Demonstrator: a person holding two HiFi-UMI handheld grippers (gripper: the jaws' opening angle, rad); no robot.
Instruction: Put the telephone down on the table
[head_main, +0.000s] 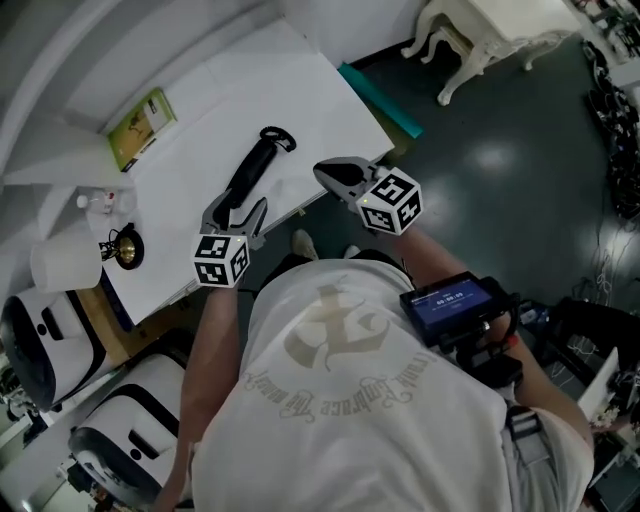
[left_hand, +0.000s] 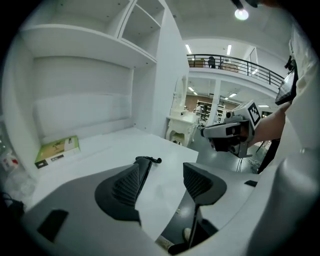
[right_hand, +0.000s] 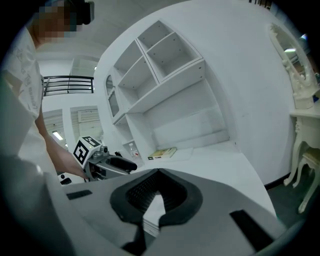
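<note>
left gripper (head_main: 240, 212) (left_hand: 162, 182): jaws wide apart, nothing between the pads, only table (head_main: 300, 90) shows through the gap. It points down and forward over the near part of the table.
left pads: the ribbed black one (left_hand: 125, 186) sits in line with the phone's near end; the other (left_hand: 199, 181) is clear of it.
right gripper (head_main: 328, 170) (right_hand: 156, 172): jaws closed tip to tip, empty. Tips are at the table's near edge, to the right of the phone.
gripper spacing: near each other, not touching. Each shows in the other's camera.
phone (head_main: 250, 172) (left_hand: 145, 167): black handset, lying flat on the table, not between either pair of jaws. Its long axis runs away from the left gripper, with a small loop at the far end. Near end is just ahead of the left jaws; can't tell if it touches them.
book (head_main: 140, 125) (left_hand: 57, 150) (right_hand: 162, 153): green-yellow cover, flat at the back left of the table, well apart from the phone.
shelves (right_hand: 165, 65): white open compartments above the back of the table.
dressing table (head_main: 480, 30): white with carved legs, on the dark floor past the table's right end.
</note>
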